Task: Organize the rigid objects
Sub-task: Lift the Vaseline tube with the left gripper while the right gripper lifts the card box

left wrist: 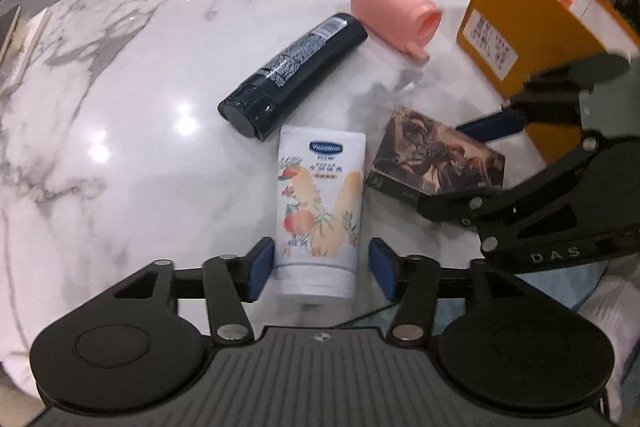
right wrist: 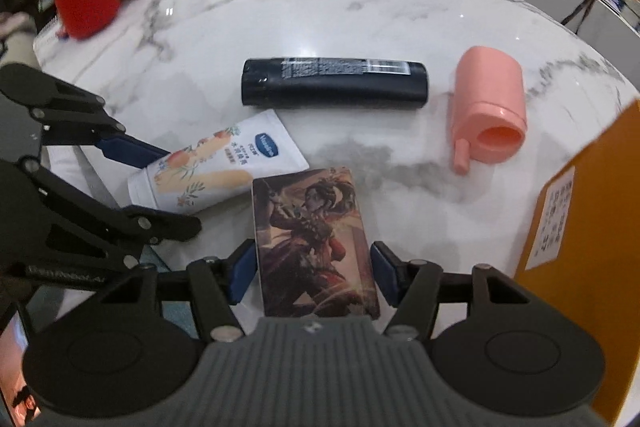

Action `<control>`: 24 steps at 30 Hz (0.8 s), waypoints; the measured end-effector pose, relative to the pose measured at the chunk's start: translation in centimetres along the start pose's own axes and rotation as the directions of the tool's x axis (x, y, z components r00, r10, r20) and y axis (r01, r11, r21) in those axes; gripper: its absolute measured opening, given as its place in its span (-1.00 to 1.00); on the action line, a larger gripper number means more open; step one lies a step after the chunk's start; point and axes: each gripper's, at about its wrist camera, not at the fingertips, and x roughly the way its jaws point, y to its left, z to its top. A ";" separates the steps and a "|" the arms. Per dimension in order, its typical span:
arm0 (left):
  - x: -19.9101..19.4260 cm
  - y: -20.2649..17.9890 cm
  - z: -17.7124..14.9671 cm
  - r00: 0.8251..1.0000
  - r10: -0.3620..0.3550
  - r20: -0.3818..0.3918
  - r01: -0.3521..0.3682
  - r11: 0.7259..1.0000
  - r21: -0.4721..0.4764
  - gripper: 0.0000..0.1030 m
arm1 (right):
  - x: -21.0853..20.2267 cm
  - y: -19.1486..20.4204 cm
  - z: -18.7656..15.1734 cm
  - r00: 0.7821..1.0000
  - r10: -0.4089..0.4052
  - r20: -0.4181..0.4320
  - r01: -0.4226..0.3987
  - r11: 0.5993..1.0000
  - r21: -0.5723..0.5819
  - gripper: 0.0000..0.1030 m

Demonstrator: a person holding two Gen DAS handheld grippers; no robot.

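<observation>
Both grippers straddle their targets on the marble bench (left wrist: pixel 120 131); neither is clamped yet.

The left gripper (left wrist: pixel 322 269) is spread around the cap end of the lotion tube (left wrist: pixel 320 203), a gap visible at the right pad. The right gripper (right wrist: pixel 314 273) is likewise unclenched astride the illustrated box (right wrist: pixel 316 243), likely lined up for a lengthwise pick. Tube and box lie just beside each other. Beyond them lie the black bottle (left wrist: pixel 294 75) and pink cup (left wrist: pixel 394 13), well apart from the orange box (left wrist: pixel 520 27) at the right edge. Open room remains on the left.
</observation>
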 end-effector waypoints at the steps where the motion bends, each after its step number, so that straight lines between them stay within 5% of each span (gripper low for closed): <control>1: 0.0 0.1 0.0 1.000 -0.006 0.011 0.006 1.000 -0.002 0.38 | -0.4 -0.5 -0.3 1.000 -0.001 0.017 0.001 1.000 0.026 0.25; 6: 0.3 0.6 0.3 0.998 -0.023 0.061 0.024 1.000 -0.018 0.47 | -1.0 -1.6 -1.7 0.995 0.014 0.099 -0.024 0.994 0.103 0.30; 11: 1.0 0.4 1.2 0.998 0.001 0.067 0.002 0.999 -0.035 0.44 | -1.1 -0.7 -2.2 0.982 -0.017 0.186 0.010 0.999 0.038 0.30; 24: 1.2 -0.9 1.4 0.997 0.067 0.033 -0.067 0.998 0.007 0.26 | -0.6 -1.9 -2.9 0.974 0.032 0.225 -0.052 0.995 0.085 0.28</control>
